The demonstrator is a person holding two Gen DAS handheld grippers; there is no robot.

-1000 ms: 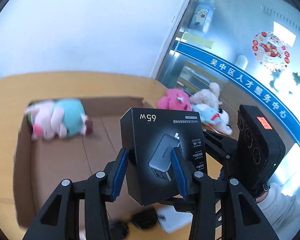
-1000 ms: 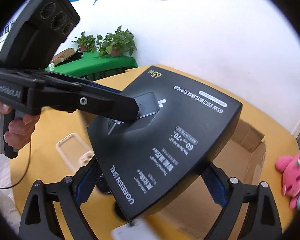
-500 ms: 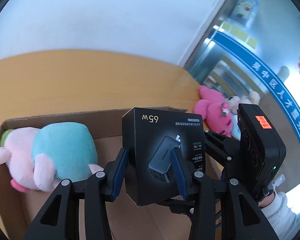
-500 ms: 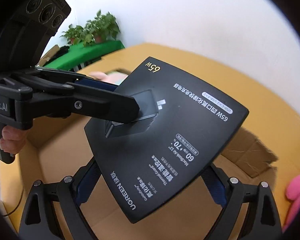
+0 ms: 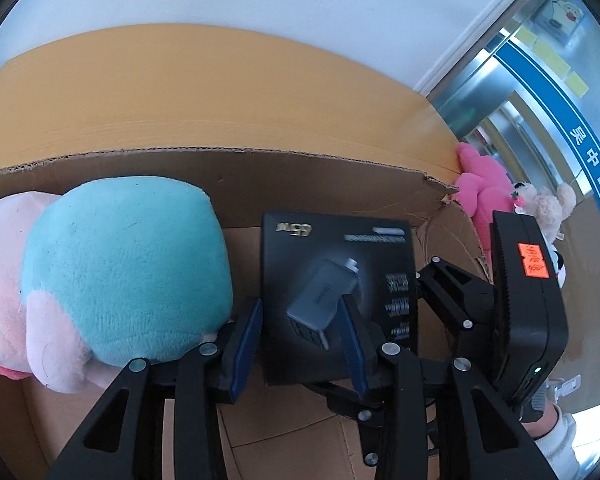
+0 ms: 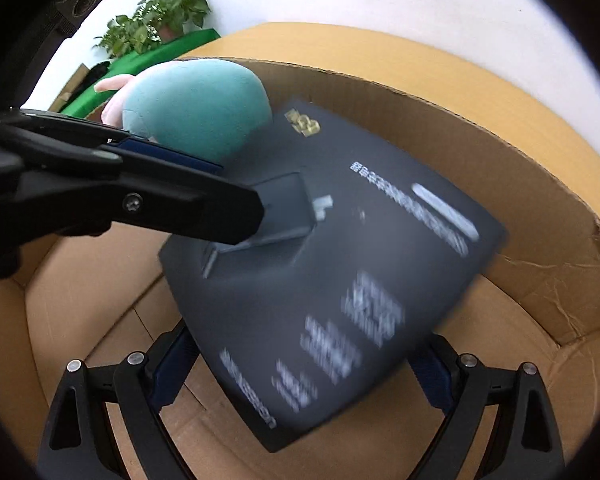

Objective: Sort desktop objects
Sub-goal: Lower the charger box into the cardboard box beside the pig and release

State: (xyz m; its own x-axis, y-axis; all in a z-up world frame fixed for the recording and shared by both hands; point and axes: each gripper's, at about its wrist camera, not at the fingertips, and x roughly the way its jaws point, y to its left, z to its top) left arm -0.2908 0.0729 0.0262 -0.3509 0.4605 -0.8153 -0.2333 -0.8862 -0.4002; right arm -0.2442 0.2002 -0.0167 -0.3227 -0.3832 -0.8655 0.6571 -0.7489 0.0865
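A black charger box [image 5: 336, 300] marked 65W is inside the open cardboard box [image 5: 260, 168], blurred with motion in both views. My left gripper [image 5: 300, 320] straddles its near left part, blue pads wider than before and seemingly apart from it. My right gripper [image 6: 300, 364] has its fingers on either side of the charger box [image 6: 332, 272], wide apart; contact is unclear. A teal and pink plush toy [image 5: 112, 276] lies in the cardboard box to the left, also showing in the right wrist view [image 6: 196, 108].
The cardboard box [image 6: 540, 248] sits on a yellow table [image 5: 220, 92] and has a torn right corner. Pink and cream plush toys [image 5: 488, 188] lie beyond that corner. Potted plants [image 6: 160, 20] on a green stand are far back.
Both grippers have carried the charger box down into the cardboard box beside the plush toy. The left jaws have widened, and the charger box now looks blurred, tilting away.
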